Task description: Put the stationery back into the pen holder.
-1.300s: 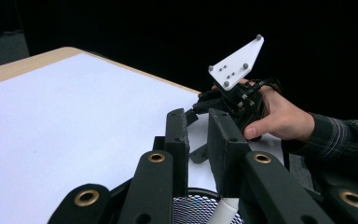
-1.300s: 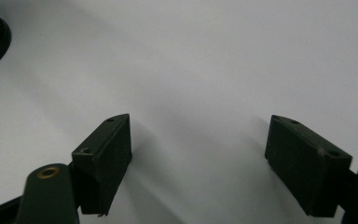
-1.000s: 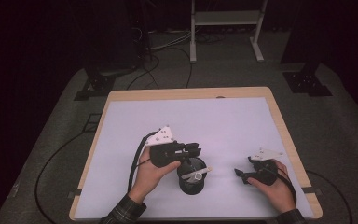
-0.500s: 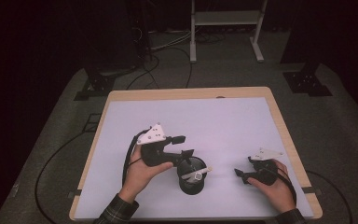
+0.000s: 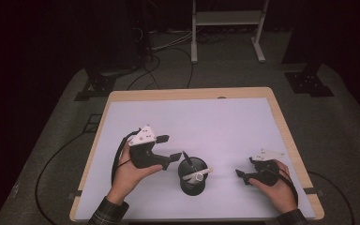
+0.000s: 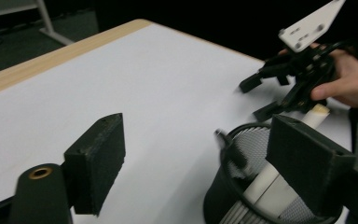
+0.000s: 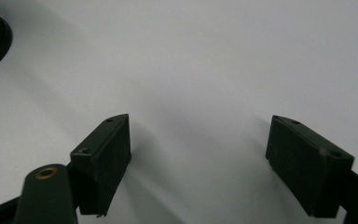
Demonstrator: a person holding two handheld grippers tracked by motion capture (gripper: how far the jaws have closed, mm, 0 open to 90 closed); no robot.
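A black mesh cup [image 5: 190, 187] stands near the front of the white table [image 5: 215, 117]. A white marker [image 5: 202, 174] and a black pen [image 5: 187, 160] lean inside it. My left gripper [image 5: 171, 147] hovers just left of the cup; its jaws have just been opening and stand open with nothing between them. In the left gripper view the cup [image 6: 223, 200] sits behind the right pad [image 6: 307, 172], with the marker [image 6: 265, 186] showing in it. My right gripper [image 5: 242, 176] rests on the table to the cup's right, open and empty, its pads [image 7: 102, 161] over bare table.
The table has a wooden rim [image 5: 192, 93]. Cables [image 5: 168, 61] run over the dark floor behind it, and a metal stand [image 5: 225, 28] is at the back. The right gripper [image 6: 291, 79] shows far off in the left gripper view.
The left gripper has drawn back leftward from over the cup and its jaws have opened, leaving the marker in the cup. The right hand has not moved.
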